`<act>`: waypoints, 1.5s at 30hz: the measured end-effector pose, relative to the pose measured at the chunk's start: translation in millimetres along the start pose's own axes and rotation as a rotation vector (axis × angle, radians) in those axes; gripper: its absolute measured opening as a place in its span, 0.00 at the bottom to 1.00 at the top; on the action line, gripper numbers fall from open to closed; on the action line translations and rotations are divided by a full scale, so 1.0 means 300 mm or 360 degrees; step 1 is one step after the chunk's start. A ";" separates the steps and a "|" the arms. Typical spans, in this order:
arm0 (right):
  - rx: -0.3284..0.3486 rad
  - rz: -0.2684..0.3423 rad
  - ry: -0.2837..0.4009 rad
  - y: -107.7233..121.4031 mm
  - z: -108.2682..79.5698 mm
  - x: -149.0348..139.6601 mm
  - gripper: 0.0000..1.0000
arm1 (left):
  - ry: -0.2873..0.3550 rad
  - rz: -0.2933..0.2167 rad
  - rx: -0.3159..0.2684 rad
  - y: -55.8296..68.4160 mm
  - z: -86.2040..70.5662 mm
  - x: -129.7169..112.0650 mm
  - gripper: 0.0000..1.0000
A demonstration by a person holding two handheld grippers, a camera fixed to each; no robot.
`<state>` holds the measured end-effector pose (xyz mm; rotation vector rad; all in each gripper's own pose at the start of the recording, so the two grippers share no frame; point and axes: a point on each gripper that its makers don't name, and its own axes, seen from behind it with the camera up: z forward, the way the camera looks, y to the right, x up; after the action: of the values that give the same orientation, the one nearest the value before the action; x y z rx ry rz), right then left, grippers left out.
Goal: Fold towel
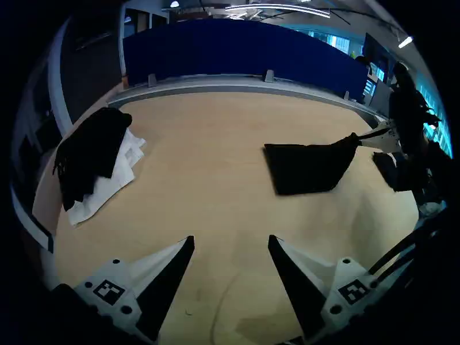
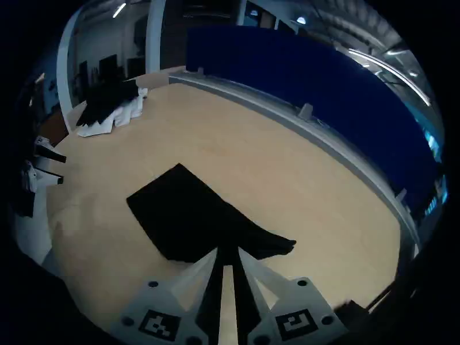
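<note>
While the left claw (image 1: 230, 238) hangs released, its two fingers spread wide with bare table (image 1: 213, 149) between them, the right claw (image 2: 229, 250) is clenched on the black towel (image 2: 184, 215). In the right gripper view its fingers press together at the towel's near edge, with the dark cloth caught at their tips. Most of the towel lies flat on the table, and one pointed corner runs out just to the right of the clamped fingers.

In the left gripper view the towel sits ahead and to the right of the open fingers, which touch nothing and are well short of it. The towel's right-hand corner is drawn up off the wood into the white fingers of the right claw (the rest of the cloth lies down on the table).

Well apart from the towel, to its left, is a pile of cloths (image 1: 95, 155), black ones heaped on white ones. Beyond the towel, along the table's far edge, stands a blue partition (image 1: 241, 49). In the right gripper view the left claw appears small, off to the towel's left at the table's edge.
</note>
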<state>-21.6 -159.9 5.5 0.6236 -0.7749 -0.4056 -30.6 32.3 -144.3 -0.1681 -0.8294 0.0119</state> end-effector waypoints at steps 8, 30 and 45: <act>0.0091 -0.0151 0.0021 -0.126 0.062 0.112 0.10 | 0.0055 -0.0063 0.0036 -0.044 -0.061 0.012 0.96; 0.0434 -0.0326 -0.0064 -0.593 0.375 0.080 0.10 | 0.0042 -0.0252 0.0116 -0.145 -0.134 -0.110 0.96; 0.0388 -0.0298 -0.0035 -0.551 0.368 0.096 0.37 | 0.0038 -0.0257 0.0105 -0.148 -0.127 -0.105 0.96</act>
<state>-104.1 -340.3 -26.6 0.9260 -0.7961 -0.4937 -26.5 -19.5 -185.8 -0.0388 -0.8155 -0.1143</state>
